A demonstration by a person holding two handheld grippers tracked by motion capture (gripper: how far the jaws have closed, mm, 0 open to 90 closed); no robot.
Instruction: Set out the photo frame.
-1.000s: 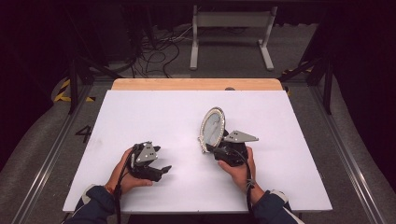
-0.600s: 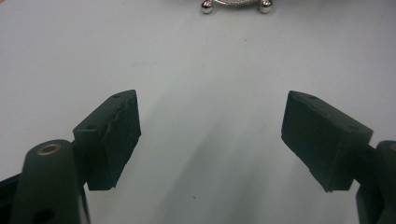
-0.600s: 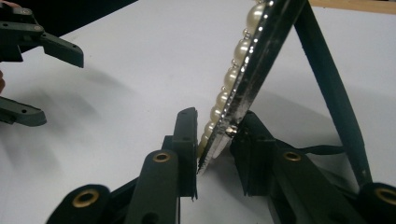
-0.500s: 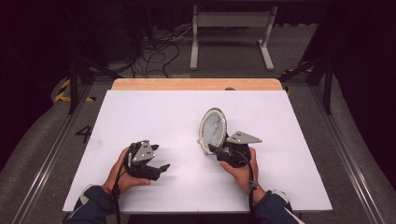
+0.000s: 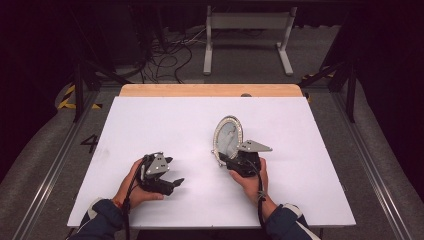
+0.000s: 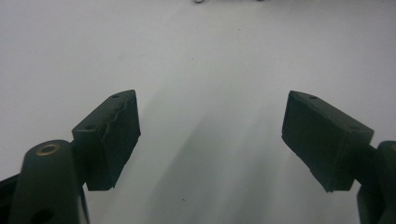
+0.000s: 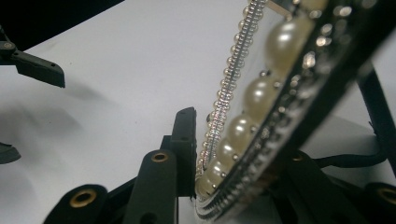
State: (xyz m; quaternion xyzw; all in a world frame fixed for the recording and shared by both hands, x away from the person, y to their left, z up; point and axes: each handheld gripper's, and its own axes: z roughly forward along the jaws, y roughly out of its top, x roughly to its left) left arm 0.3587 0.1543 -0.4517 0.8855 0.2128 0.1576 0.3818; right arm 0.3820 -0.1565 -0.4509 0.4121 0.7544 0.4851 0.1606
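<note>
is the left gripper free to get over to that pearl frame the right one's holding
Probably yes. The left gripper has its jaws wide apart with nothing between them, and bare white table lies between it and the oval pearl frame. The right gripper clamps the frame's lower rim, so the upper rim looks the freer spot.

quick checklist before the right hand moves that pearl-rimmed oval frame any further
1. Grip on frame: the right gripper is clamped on the lower rim of the oval frame, pearls pressed at the pad in the right gripper view: ok.
2. Depth of bite: rim edge alone is held: cannot tell if secure.
3. Frame attitude: raised on edge, tilted: ok.
4. Left gripper: jaws wide apart, nothing between them, apart from the frame: ok.
5. White table around the frame, bare: ok.
6. Stand behind the frame: cannot tell.
</note>
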